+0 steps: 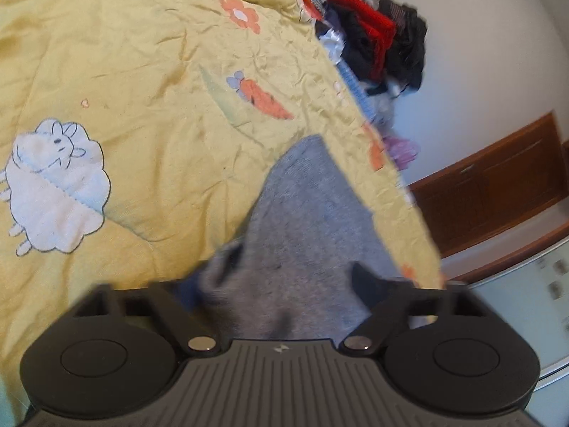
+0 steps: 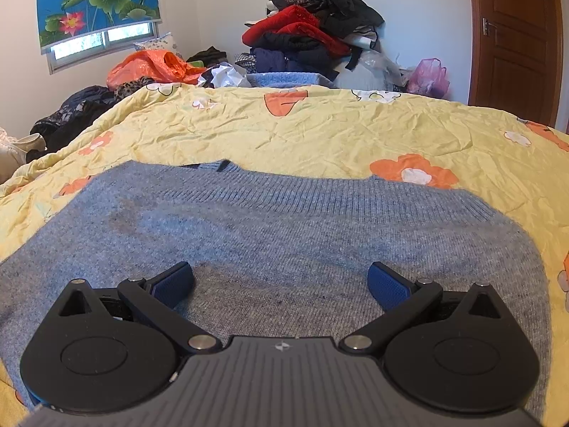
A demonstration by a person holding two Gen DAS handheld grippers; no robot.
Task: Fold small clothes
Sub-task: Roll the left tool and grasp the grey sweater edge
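Observation:
A grey-blue knitted sweater point(image 2: 284, 227) lies flat on the yellow quilt point(image 2: 320, 131), its ribbed neckline towards the far side. My right gripper point(image 2: 281, 281) hovers low over the sweater's near part, open, with nothing between its blue pads point(image 2: 174, 281). In the blurred, tilted left wrist view, a narrow part of the sweater point(image 1: 306, 206) runs from the quilt point(image 1: 142, 71) up into my left gripper point(image 1: 284, 284). The fabric bunches between the jaws and hides the left finger. Only the right fingertip point(image 1: 359, 277) shows beside the cloth. The left gripper is shut on that fabric.
A tall pile of dark and red clothes point(image 2: 313, 32) stands behind the bed against the wall. An orange bag point(image 2: 153, 66) and dark garments point(image 2: 71, 114) lie at the far left, a pink bag point(image 2: 426, 78) by the brown door point(image 2: 515, 35). The quilt's edge point(image 1: 409, 192) drops off to the right.

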